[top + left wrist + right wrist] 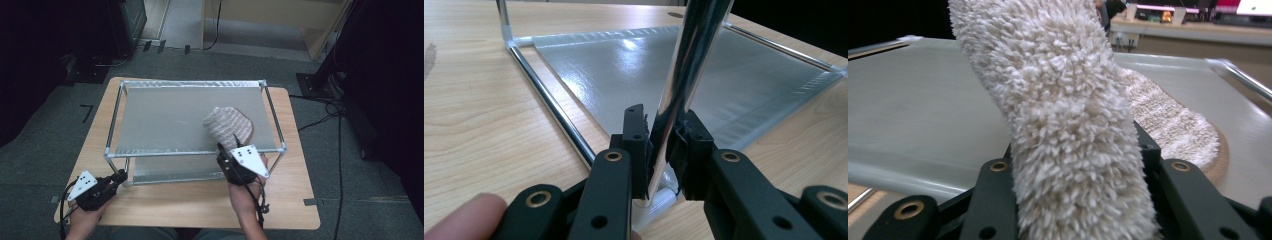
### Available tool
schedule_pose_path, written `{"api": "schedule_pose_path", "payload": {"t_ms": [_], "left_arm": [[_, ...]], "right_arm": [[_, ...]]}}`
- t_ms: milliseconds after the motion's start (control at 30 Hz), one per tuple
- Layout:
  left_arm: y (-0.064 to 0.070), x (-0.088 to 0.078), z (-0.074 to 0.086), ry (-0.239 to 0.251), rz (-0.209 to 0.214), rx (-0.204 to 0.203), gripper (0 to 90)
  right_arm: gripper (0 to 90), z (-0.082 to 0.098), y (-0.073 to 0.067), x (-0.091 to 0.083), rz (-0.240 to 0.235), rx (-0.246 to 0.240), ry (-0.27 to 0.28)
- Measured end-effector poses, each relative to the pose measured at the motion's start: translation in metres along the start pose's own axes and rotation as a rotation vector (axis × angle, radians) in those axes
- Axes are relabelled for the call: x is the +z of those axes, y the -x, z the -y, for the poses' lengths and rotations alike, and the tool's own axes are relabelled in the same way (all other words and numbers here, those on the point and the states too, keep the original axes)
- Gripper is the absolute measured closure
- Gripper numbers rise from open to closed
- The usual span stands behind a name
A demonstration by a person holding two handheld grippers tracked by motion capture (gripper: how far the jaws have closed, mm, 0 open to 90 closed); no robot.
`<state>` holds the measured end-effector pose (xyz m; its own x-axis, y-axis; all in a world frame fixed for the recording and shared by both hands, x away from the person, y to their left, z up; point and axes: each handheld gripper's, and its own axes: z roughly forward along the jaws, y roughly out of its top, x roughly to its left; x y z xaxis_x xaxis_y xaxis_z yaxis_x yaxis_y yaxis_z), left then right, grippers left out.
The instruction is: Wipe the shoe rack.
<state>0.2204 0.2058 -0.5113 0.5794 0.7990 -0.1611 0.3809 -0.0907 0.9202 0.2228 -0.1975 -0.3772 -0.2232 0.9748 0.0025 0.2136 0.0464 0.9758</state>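
One fluffy slipper (228, 126) near the rack's (150, 152) front right edge, lengthwise toward the front rail, right gripper (226, 151) clamping its near end, left gripper (121, 176) clamped on the front left post (684, 80), open shelf leftward.

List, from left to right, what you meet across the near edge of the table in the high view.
Left gripper shut on the rack's corner post → lower shelf of the rack → right gripper holding the fluffy slipper.

No text, label, brand or number can be read anywhere.
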Motion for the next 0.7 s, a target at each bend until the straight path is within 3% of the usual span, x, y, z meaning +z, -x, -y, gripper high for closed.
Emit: {"api": "schedule_pose_path", "payload": {"t_ms": [67,167,333,700], "left_arm": [[0.001,0.0,0.0,0.0,-0.001,-0.011,77.7],[0.003,0.0,0.0,-0.001,0.004,-0.011,77.7],[0.003,0.0,0.0,-0.004,0.001,-0.007,77.8],[0.006,-0.001,0.001,-0.007,0.003,0.004,78.1]], "right_arm": [[62.1,0.001,-0.016,0.002,0.0,-0.026,0.01],[62.9,0.0,-0.036,0.007,-0.041,-0.016,0.009],[64.8,-0.007,-0.075,0.019,-0.098,-0.044,-0.028],[66.1,-0.012,-0.135,0.033,-0.186,-0.042,-0.036]]}}
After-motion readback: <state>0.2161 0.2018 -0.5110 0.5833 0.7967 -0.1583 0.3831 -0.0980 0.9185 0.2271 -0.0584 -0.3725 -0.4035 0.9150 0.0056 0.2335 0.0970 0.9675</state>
